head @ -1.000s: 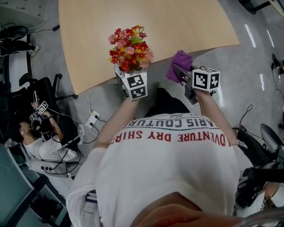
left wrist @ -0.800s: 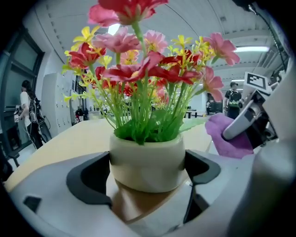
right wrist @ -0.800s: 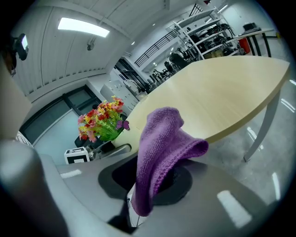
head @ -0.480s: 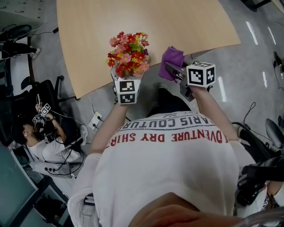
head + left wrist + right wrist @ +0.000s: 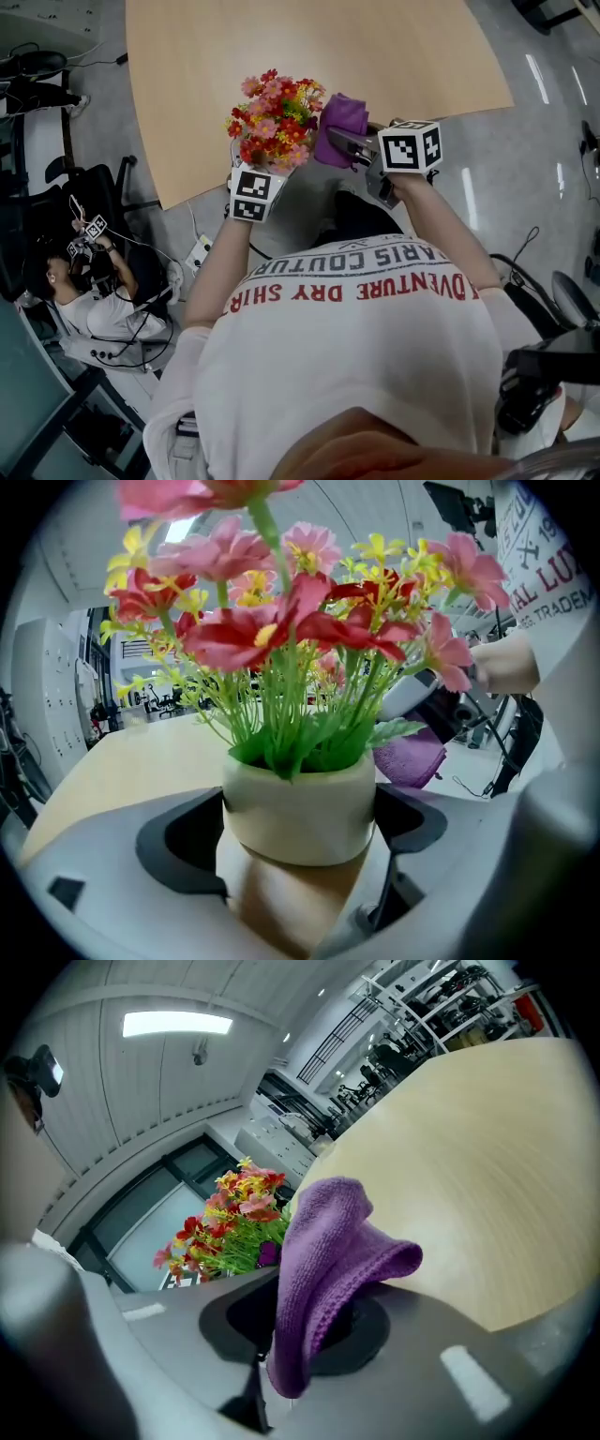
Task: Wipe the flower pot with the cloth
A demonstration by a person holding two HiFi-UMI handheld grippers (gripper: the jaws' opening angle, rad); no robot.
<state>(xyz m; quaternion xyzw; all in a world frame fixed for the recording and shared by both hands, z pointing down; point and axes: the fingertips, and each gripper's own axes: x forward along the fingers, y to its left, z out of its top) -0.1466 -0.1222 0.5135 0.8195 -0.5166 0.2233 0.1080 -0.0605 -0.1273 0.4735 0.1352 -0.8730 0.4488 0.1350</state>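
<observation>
A: Two risks, imo. Left gripper [image 5: 298, 874] is clamping the flower pot [image 5: 300, 813] by its sides at the table's [image 5: 281, 47] near edge. A hard shove could be tipping it out.
B: Other one?
A: Flowers [image 5: 275, 117] could be snagging the cloth [image 5: 328, 1251]. Right gripper [image 5: 300, 1326] is pinching it, hovering just right of the pot, w/o touching afaict.

Purple cloth [image 5: 323, 1269], cream flower pot [image 5: 298, 803]

Office-like lab around me, my pale wooden counter [image 5: 375, 47] at 12 o'clock, power strip [image 5: 195, 251] on grey floor [image 5: 525, 150], seated person [image 5: 89, 314] at 8 o'clock, metal racks [image 5: 441, 997] beyond.
</observation>
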